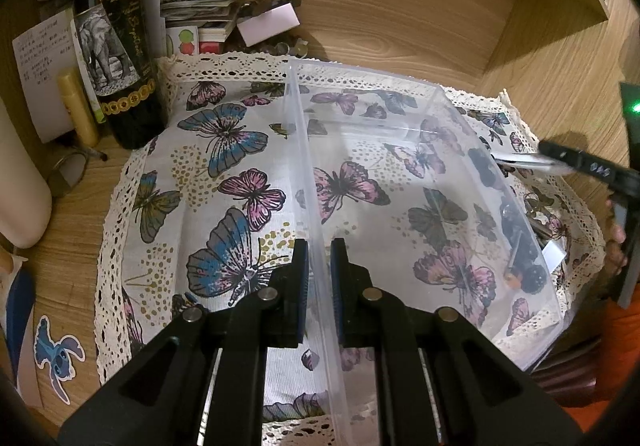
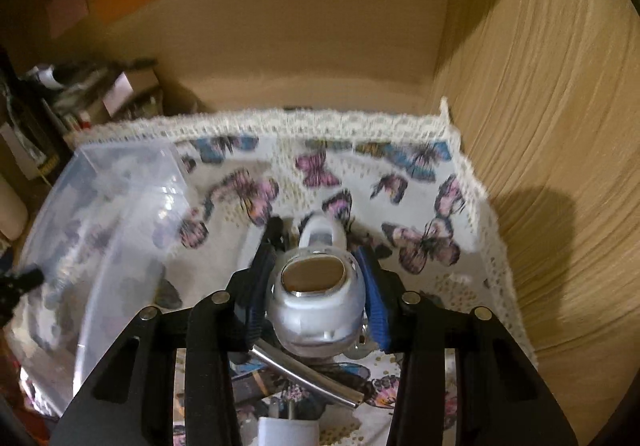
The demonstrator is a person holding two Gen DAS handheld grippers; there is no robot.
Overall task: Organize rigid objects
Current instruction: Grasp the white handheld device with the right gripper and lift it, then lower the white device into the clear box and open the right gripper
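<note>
Plastic wall between my left gripper's (image 1: 319, 278) pads: I pinch the near rim of the clear bin (image 1: 400, 134), which sits on the butterfly cloth (image 1: 224, 174). My right gripper (image 2: 316, 278) is clamped on a silvery-white gadget (image 2: 316, 302), held above the cloth just right of the bin. Below it lie a metal tube (image 2: 308, 374) and a white plug (image 2: 286, 430). A bottle (image 1: 116, 46) stands beyond the cloth's left corner.

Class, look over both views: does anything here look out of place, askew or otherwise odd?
Nothing looks spilled or damaged. The left gripper straddles the clear bin's wall, and the right gripper holds a silver-white gadget above the butterfly cloth.
</note>
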